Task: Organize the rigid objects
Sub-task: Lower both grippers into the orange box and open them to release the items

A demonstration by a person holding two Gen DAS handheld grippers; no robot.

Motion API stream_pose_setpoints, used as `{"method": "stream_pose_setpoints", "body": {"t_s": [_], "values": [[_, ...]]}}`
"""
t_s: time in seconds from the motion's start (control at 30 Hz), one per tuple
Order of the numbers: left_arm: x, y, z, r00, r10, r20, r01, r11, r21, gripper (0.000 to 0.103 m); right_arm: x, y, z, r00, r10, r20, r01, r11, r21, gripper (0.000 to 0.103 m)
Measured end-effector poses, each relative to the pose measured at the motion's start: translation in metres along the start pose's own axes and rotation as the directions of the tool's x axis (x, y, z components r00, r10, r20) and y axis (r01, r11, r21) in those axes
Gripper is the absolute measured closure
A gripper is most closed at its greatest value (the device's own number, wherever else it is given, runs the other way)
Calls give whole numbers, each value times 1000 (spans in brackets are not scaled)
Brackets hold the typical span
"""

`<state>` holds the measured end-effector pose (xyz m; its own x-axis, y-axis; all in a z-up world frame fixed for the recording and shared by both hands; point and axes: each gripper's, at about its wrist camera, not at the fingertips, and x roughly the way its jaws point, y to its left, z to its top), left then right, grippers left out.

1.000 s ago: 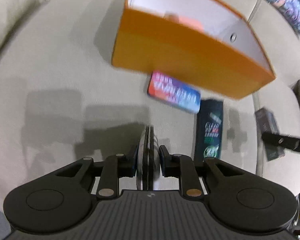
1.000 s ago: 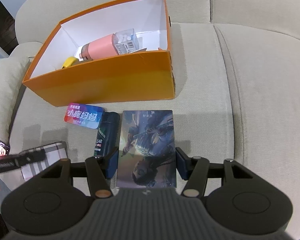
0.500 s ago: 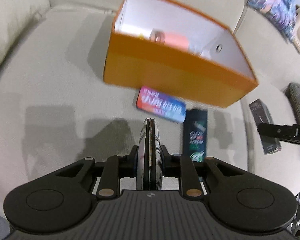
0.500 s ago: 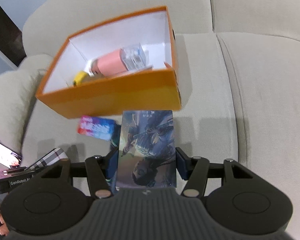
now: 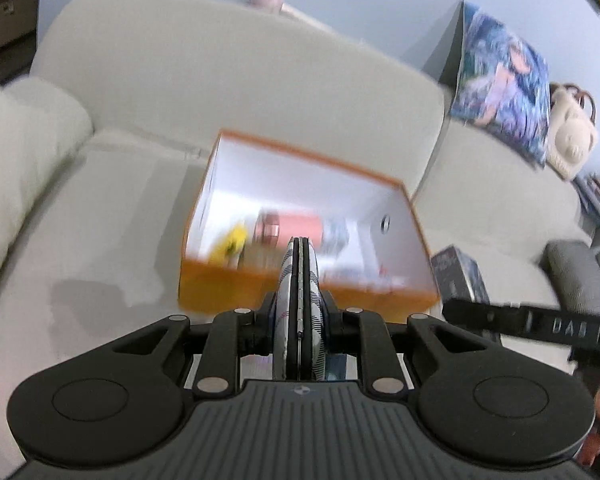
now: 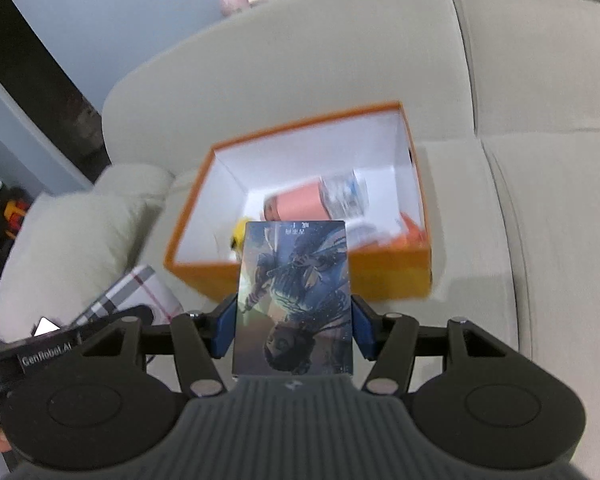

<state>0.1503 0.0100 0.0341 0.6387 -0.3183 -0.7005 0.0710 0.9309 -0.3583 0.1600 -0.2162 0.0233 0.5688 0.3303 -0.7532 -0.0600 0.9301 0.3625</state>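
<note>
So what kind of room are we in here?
Most likely a home living room: a cream sofa fills the view, with a printed cushion on it and an orange box of household odds and ends.

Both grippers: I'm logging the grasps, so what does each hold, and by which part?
The left gripper pinches a thin plaid-patterned case by its flat faces, edge-up. The right gripper clamps a flat illustrated box by its long side edges.

Orange box contents blurred, partly hidden
</note>
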Motion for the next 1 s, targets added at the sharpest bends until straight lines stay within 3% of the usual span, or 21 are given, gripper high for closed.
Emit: {"method": "stream_pose_setpoints", "body": {"t_s": [0.13,0.3,0.63,1.0], "values": [[19,1,30,998,17,63,-17,1000,12,80,2,0,22,999,7,50,-8,1000,26,44],[59,11,51,995,32,90,-34,999,25,80,25,-3,46,997,-2,83,-3,998,56,44],[125,39,68,1000,0,21,0,1000,10,80,100,-14,66,998,-28,56,23,997,75,44],[168,32,60,995,91,-38,-88,992,86,80,165,-25,54,991,-128,-39,127,992,-13,44]]}}
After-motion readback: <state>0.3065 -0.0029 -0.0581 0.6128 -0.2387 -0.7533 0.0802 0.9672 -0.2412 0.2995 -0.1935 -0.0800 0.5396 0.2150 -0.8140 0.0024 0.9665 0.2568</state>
